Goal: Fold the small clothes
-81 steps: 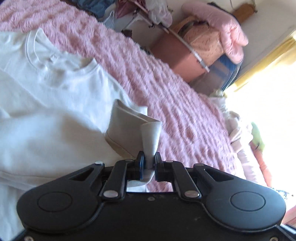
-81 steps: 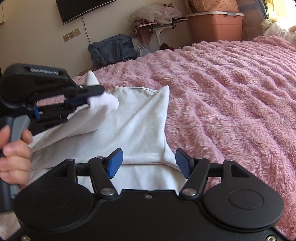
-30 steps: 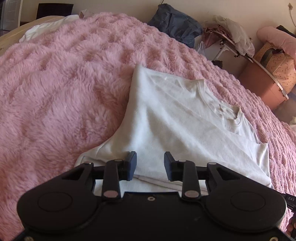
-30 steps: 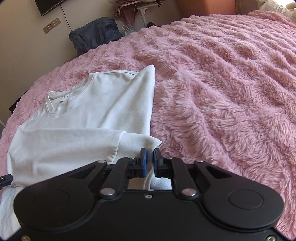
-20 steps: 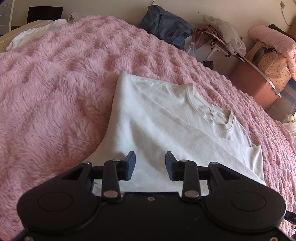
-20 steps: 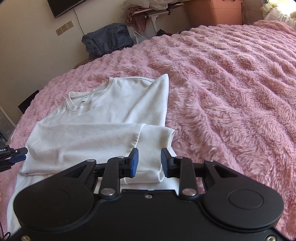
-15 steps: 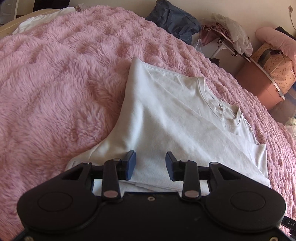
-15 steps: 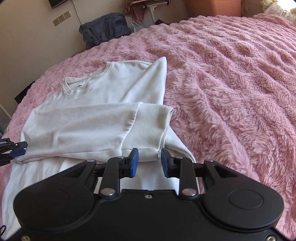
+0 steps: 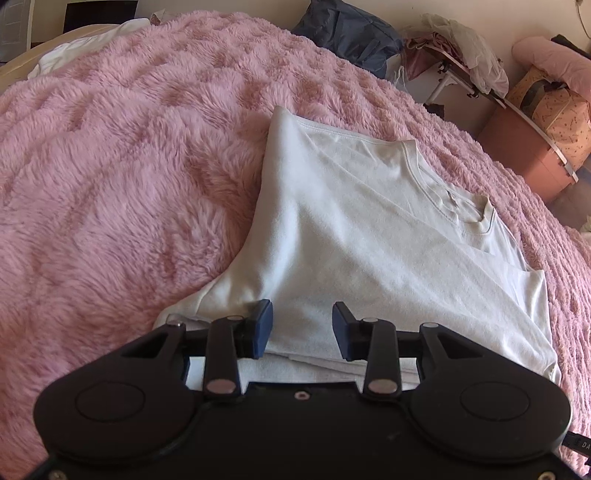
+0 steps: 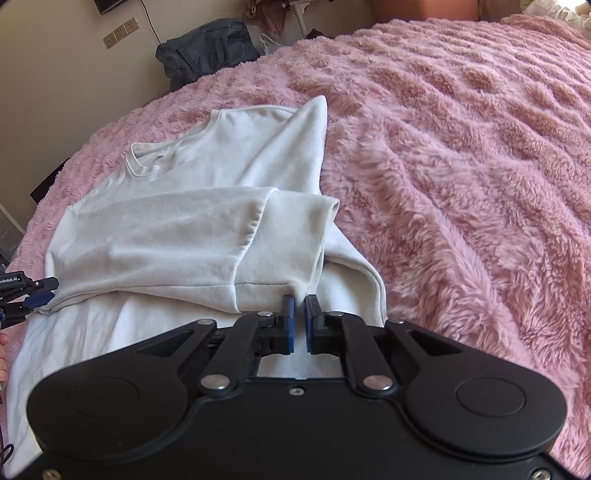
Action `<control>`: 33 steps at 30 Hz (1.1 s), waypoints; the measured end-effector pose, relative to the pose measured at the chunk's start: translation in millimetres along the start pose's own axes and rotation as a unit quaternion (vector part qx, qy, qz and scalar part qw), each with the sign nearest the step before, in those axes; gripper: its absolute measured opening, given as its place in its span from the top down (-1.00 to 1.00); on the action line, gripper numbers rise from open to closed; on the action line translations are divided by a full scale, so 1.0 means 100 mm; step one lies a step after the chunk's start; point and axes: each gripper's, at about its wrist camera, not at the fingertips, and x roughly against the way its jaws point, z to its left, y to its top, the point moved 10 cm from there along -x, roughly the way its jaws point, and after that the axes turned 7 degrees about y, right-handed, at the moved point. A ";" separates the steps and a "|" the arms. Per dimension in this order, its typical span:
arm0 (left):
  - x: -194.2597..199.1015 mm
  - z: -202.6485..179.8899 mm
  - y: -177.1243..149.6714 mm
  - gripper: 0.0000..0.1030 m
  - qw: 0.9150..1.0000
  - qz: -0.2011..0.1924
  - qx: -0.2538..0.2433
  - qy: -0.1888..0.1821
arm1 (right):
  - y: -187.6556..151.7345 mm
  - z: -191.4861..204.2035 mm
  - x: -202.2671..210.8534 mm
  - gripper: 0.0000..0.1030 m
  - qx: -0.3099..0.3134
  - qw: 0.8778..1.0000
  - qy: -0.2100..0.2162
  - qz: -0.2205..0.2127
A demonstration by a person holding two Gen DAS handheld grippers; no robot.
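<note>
Pink blanket, white shirt lengthwise, collar away

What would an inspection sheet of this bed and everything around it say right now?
Surface: fluffy pink blanket covering the bed.
Job's things: one white long-sleeved shirt, lying flat, with both sleeves folded across its body.
Clutter: dark bag, a rack piled with clothes and a brown storage box, all off the bed.
Grippers: left gripper is open, jaws just widened, over the shirt's edge without pinching it. Right gripper has just closed at the folded sleeve's cuff; whether cloth is pinched cannot be told.
Cables: one thin cable on the wall.
Surroundings: a bedroom with a beige wall and wall sockets.
</note>
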 end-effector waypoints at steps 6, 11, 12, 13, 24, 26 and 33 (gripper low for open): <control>0.14 -0.05 0.06 0.26 1.000 -0.004 -0.016 -0.021 | 0.15 0.02 0.14 0.67 -0.014 0.999 -0.004 -0.033; 0.05 -0.03 0.07 0.21 1.000 0.004 -0.013 -0.020 | 0.73 0.46 0.12 0.23 0.114 0.990 0.033 -0.082; -0.01 -0.01 0.03 0.20 1.000 0.012 -0.007 -0.021 | 0.82 0.57 0.03 0.23 0.138 0.986 0.056 -0.080; -0.04 0.01 0.02 0.19 1.000 0.013 -0.002 -0.024 | 0.91 0.69 -0.07 0.23 0.160 0.981 0.078 -0.079; -0.01 0.15 -0.06 0.22 0.997 0.011 0.036 -0.062 | 1.01 1.74 -1.43 0.21 0.301 0.931 0.197 0.058; -0.01 0.17 -0.06 0.22 0.997 0.011 0.041 -0.069 | 0.94 1.81 -1.52 0.21 0.309 0.925 0.208 0.078; 0.09 0.22 -0.03 0.26 0.996 -0.012 0.058 -0.065 | 1.01 1.86 -1.44 0.95 0.327 0.916 0.223 0.061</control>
